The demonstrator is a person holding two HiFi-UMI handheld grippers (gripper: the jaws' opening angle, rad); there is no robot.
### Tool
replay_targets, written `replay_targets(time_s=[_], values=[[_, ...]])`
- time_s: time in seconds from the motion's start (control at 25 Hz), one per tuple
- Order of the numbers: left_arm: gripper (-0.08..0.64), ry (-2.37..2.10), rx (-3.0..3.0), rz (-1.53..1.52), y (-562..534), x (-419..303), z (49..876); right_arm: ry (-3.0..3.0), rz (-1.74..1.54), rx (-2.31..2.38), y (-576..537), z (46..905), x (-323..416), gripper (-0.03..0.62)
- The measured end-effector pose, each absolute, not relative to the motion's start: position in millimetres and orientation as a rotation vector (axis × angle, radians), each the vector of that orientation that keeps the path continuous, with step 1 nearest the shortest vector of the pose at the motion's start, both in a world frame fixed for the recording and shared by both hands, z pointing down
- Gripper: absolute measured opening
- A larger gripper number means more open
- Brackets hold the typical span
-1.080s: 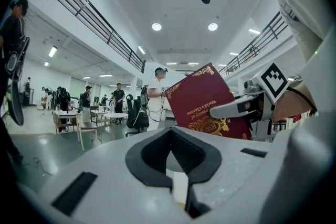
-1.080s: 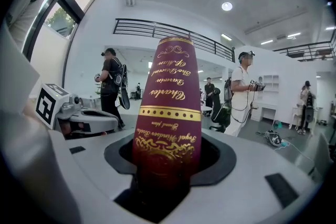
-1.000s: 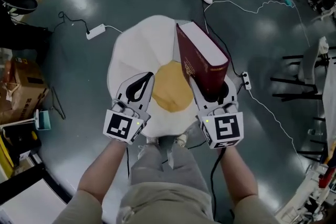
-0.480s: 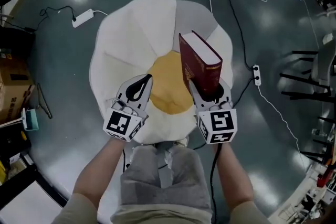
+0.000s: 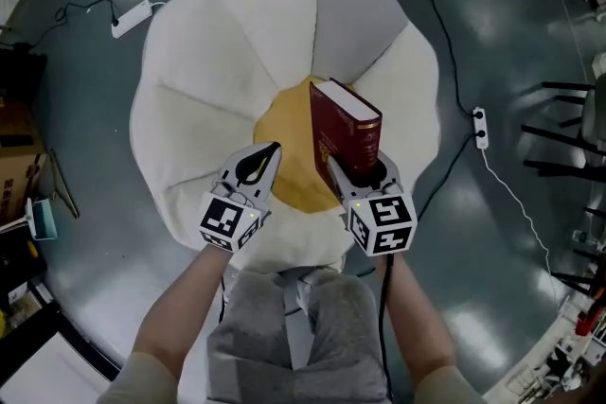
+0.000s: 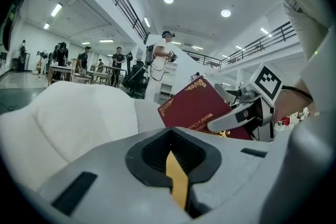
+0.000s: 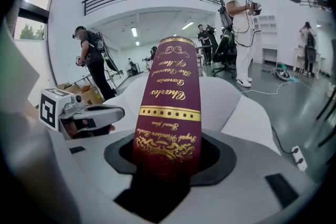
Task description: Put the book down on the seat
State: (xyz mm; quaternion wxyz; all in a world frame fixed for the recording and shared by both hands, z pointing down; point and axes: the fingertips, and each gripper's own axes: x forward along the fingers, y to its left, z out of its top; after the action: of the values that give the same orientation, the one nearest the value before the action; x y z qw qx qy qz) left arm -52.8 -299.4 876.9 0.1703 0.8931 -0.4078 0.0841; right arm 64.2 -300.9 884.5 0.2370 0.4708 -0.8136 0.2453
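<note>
Reaching forward with both forearms side by side above your knees, you hold the two grippers abreast over the near edge of the seat (image 5: 218,61), a white petal-shaped cushion with a yellow centre. Right gripper (image 5: 360,177): fingers (image 5: 333,173) clamped on the lower end of the dark red book (image 5: 343,132), which stands upright over the yellow centre, spine toward you. Whether it touches the cushion cannot be told. Left gripper (image 5: 273,149): fingers together, nothing between them, just left of the book.

Left tongs (image 5: 271,149) pinched together; right tongs (image 5: 352,169) clamp the book (image 5: 339,123).
</note>
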Motion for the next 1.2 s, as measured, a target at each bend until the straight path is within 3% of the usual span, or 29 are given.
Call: replay_targets(time_s=[0.36,0.72,1.0,1.2], values=[[0.005,-1.158,2.448,0.305,-295.8,-41.9,979.4,-2.234,0.936,1.186,-294.8,990.6,52.1,0.229],[0.005,-1.129,2.485,0.388,-289.0,-42.5,1005.8,-2.191,1.040,1.143,-296.3,1049.4,57.9,0.231],[0.005,-1.118,2.477,0.379,-285.0,-44.5,999.7,-2.067,0.925,1.246,-309.7,1069.0,94.4,0.367],[0.005,-1.099,2.504,0.401,-279.5,-38.2,995.0,-1.939,0.724,1.293,-310.9,1078.7,121.4,0.400]])
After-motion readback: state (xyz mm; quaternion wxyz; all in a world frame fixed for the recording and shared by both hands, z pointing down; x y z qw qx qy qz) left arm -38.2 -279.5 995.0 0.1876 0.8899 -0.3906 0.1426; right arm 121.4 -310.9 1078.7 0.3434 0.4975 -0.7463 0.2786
